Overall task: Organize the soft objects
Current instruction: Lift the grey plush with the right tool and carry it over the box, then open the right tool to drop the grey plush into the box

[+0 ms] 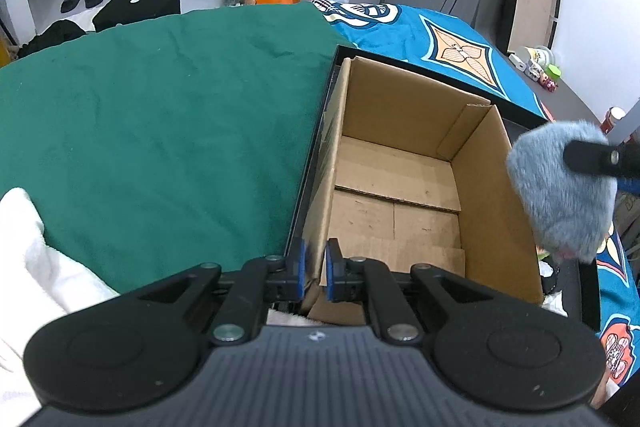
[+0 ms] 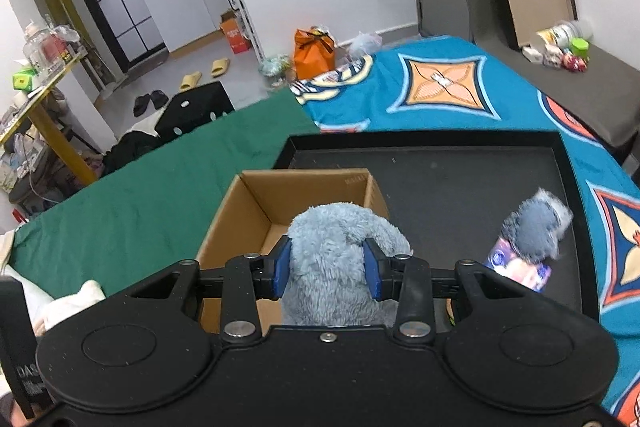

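An open cardboard box (image 1: 400, 187) stands empty in a black tray (image 2: 460, 179). My left gripper (image 1: 316, 269) is shut on the box's near left wall. My right gripper (image 2: 326, 269) is shut on a blue-grey plush toy (image 2: 340, 267) and holds it above the box's near right side (image 2: 304, 203). In the left wrist view the plush (image 1: 560, 195) hangs just right of the box with a right finger (image 1: 592, 157) pressed into it. A second grey plush piece (image 2: 536, 227) lies in the tray on a purple packet (image 2: 520, 271).
A green cloth (image 1: 160, 115) covers the surface left of the tray and a blue patterned cloth (image 2: 440, 87) lies behind and right of it. White fabric (image 1: 36, 251) lies at the near left. Small bottles and toys (image 2: 560, 47) sit at the far right.
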Tool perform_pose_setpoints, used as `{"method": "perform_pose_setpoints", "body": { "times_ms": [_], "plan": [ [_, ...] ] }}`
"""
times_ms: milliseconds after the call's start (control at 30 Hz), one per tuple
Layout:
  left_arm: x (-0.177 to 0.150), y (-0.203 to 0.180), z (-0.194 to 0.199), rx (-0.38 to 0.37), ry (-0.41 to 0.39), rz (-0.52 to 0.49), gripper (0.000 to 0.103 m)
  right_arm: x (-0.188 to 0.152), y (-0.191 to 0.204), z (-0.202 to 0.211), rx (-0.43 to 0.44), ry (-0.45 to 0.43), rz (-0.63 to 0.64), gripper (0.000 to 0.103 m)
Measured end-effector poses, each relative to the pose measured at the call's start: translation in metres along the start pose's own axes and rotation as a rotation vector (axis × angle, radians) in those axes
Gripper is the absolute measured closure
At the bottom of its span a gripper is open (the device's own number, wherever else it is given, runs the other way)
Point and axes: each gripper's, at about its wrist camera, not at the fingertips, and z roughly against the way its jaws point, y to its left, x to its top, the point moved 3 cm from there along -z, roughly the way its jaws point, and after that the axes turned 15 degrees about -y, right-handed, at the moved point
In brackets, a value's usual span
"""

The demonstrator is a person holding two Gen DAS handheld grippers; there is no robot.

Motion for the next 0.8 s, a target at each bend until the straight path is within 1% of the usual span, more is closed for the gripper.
{"method": "perform_pose_setpoints", "body": {
  "times_ms": [133,167,233,267,300,367,533,733,800],
  "plan": [
    [0.0,0.0,0.001,-0.002,0.0,0.002,0.094,0.004,0.011,-0.005,0.05,-0.001,-0.001,0.066],
    [0.0,0.0,0.001,-0.002,0.0,0.0,0.094,0.003,0.014,-0.007,0.064,0.01,0.0,0.061],
    [0.0,-0.001,0.001,0.0,0.0,0.0,0.094,0.002,0.018,-0.009,0.079,0.03,-0.004,0.058],
    [0.0,0.0,0.0,0.001,0.0,0.001,0.094,0.001,0.019,-0.01,0.083,0.038,0.0,0.052],
    [0.001,0.0,0.0,0.001,0.001,0.001,0.094,0.001,0.02,-0.009,0.079,0.038,0.005,0.042],
    [0.001,0.0,0.0,0.002,0.0,-0.001,0.094,0.001,0.018,-0.005,0.063,0.022,0.014,0.033],
    [0.001,-0.001,0.0,0.007,0.0,-0.002,0.094,-0.003,0.007,0.004,0.053,0.023,0.002,0.033],
    [0.001,-0.004,0.002,0.015,-0.002,-0.022,0.094,-0.014,-0.018,0.018,0.012,0.021,-0.027,0.026],
    [0.001,-0.005,0.003,0.022,-0.005,-0.03,0.094,-0.017,-0.026,0.022,0.002,0.019,-0.039,0.026]
  ]
}}
